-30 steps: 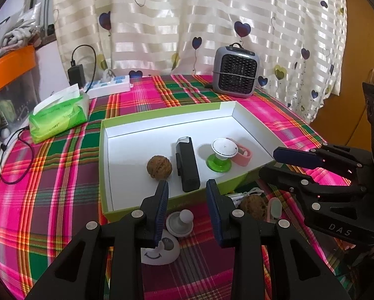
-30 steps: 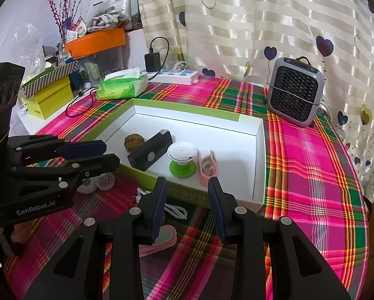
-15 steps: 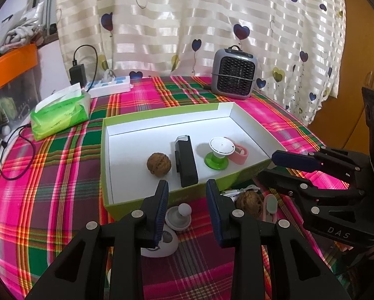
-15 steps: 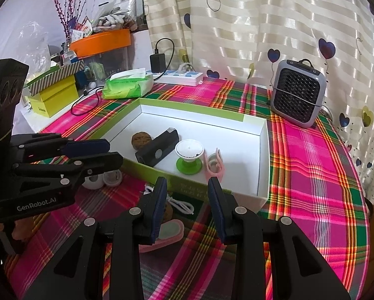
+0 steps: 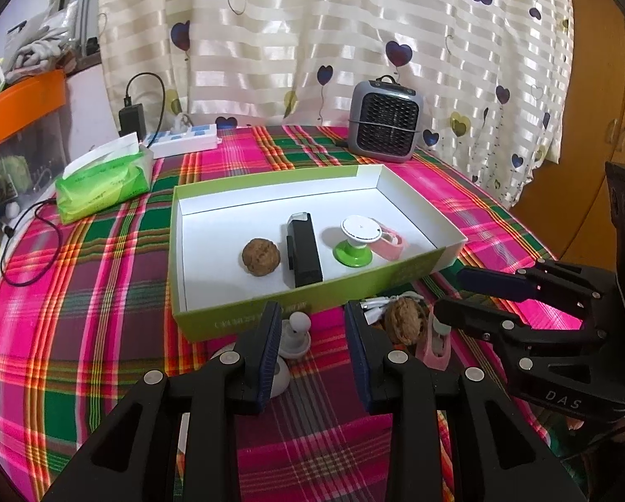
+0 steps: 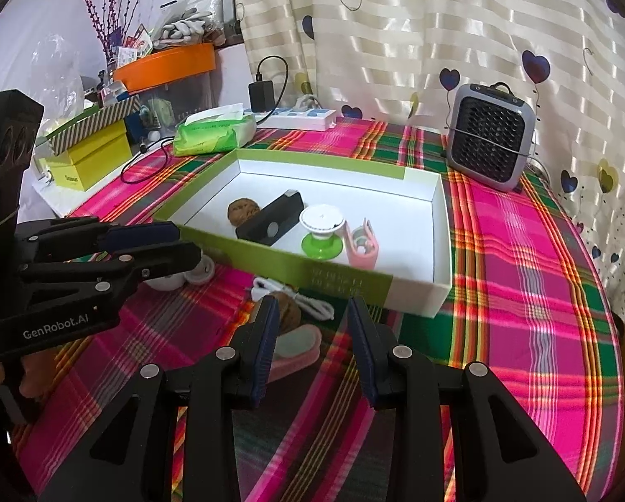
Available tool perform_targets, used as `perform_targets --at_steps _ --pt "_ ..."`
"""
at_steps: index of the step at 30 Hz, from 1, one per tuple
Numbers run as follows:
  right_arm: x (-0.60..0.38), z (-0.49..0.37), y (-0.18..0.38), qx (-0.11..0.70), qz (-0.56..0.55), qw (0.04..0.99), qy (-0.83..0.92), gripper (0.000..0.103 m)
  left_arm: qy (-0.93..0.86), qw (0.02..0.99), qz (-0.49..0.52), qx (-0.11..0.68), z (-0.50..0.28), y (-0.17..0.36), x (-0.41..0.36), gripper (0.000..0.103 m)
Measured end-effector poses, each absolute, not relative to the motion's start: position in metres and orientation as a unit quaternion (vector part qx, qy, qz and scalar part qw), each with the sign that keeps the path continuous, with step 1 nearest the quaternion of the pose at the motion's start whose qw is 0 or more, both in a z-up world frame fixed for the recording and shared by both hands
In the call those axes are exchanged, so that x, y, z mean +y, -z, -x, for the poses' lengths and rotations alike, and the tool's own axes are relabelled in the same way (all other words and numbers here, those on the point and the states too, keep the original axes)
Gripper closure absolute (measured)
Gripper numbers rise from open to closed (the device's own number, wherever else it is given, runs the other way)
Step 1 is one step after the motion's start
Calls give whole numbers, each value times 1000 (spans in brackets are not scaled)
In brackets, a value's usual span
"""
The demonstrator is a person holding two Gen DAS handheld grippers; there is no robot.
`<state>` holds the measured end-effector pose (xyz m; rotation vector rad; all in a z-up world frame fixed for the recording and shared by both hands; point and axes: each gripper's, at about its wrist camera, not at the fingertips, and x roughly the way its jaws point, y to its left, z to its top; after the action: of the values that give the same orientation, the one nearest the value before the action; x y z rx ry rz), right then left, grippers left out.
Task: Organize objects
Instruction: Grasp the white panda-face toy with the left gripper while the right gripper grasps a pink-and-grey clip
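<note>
A green box [image 5: 245,316] with a white inside holds a walnut [image 5: 260,257], a black device [image 5: 303,251], a white-and-green suction holder [image 5: 356,238] and a pink clip [image 5: 389,243]. On the cloth before the box lie a white knob [image 5: 295,332], a second walnut [image 5: 404,320], another pink clip [image 5: 435,341] and a white cable [image 6: 299,297]. My left gripper [image 5: 312,318] hovers open over the knob, holding nothing. My right gripper [image 6: 312,313] hovers open above the loose walnut [image 6: 289,316] and clip [image 6: 295,347], also holding nothing.
A grey heater [image 5: 385,125] stands behind the box. A green tissue pack [image 5: 103,180], a power strip [image 5: 182,142] and a black cord [image 5: 24,251] lie at the back left. Yellow boxes [image 6: 90,159] and an orange tub [image 6: 166,65] crowd the far left.
Both grippers have drifted back a little from the box, so it sits slightly higher in each view. The jaws kept their width and no object moved.
</note>
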<state>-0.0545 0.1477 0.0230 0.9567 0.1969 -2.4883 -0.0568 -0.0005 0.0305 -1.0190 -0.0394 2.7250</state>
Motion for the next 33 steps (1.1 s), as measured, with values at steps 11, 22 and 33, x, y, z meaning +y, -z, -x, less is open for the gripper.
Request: perform_targets --at_steps 11,22,33 --pt "139 43 -18 77 -358 229 902 60 -931 114 346 -18 46 -26 -4 74" --pt "132 45 -12 85 -378 213 897 59 -933 101 343 -31 42 -26 -20 71" --pt "146 51 -8 75 -396 193 894 54 -931 69 353 -53 46 -21 -38 67"
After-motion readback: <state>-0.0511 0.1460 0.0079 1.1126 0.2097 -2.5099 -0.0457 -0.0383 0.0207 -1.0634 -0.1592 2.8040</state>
